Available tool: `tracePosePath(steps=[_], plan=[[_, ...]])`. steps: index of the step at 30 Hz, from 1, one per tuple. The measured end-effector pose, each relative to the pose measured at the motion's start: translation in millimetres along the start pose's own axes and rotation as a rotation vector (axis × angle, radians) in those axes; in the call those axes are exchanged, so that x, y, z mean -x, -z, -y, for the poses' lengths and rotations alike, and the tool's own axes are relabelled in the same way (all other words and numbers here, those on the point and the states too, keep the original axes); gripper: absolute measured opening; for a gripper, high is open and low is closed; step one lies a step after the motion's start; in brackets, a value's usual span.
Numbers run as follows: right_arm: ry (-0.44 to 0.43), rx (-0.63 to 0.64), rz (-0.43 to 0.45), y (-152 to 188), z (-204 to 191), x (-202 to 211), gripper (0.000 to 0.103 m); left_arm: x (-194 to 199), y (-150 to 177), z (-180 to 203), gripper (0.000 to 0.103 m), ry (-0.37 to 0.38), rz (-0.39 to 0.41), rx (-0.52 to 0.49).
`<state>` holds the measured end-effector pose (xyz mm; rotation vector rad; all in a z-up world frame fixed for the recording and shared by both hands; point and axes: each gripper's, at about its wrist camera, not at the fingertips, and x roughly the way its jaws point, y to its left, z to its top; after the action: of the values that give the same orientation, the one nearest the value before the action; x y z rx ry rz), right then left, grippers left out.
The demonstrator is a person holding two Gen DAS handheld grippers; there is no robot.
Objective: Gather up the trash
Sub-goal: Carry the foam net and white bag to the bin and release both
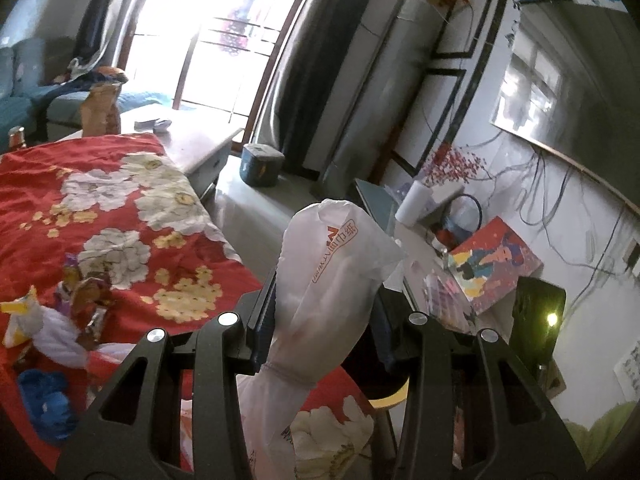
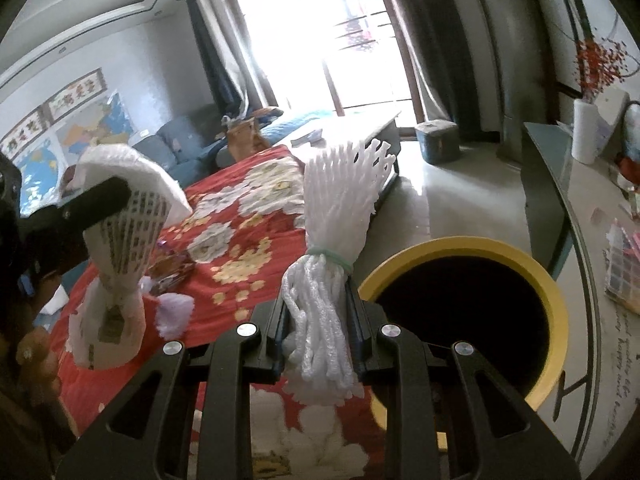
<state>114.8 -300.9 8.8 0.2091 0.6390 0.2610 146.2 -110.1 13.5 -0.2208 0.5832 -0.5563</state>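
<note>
My left gripper (image 1: pixel 324 312) is shut on a white plastic tissue wrapper (image 1: pixel 332 264) with orange print, held upright above the edge of the red floral cloth (image 1: pixel 100 208). My right gripper (image 2: pixel 318 304) is shut on a bundle of white foam fruit net (image 2: pixel 336 208) tied with a green band. It is just left of the yellow-rimmed bin (image 2: pixel 464 312), whose dark mouth is open. The left gripper (image 2: pixel 96 200) with its wrapper (image 2: pixel 116 264) also shows in the right wrist view. More wrappers (image 1: pixel 80 304) and a white net (image 1: pixel 56 336) lie on the cloth at left.
A blue crumpled item (image 1: pixel 44 400) lies at the cloth's near left edge. A side table (image 1: pixel 452 280) with a paper roll (image 1: pixel 414 200), a colourful box and a lamp stands on the right. A blue stool (image 1: pixel 260 164) is on the floor. A coffee table (image 1: pixel 192 140) and sofa are beyond.
</note>
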Motion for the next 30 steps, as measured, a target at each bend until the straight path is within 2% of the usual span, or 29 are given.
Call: tracePosePath(steps=[15, 30], plan=[[0.110, -0.092, 0.006, 1, 54, -1, 0.024, -42, 13, 35, 0.033, 0.066, -0.075, -0.063], [0.159, -0.174, -0.035, 18, 93, -9, 0.024, -95, 23, 73, 0.033, 0.128, -0.154, -0.139]])
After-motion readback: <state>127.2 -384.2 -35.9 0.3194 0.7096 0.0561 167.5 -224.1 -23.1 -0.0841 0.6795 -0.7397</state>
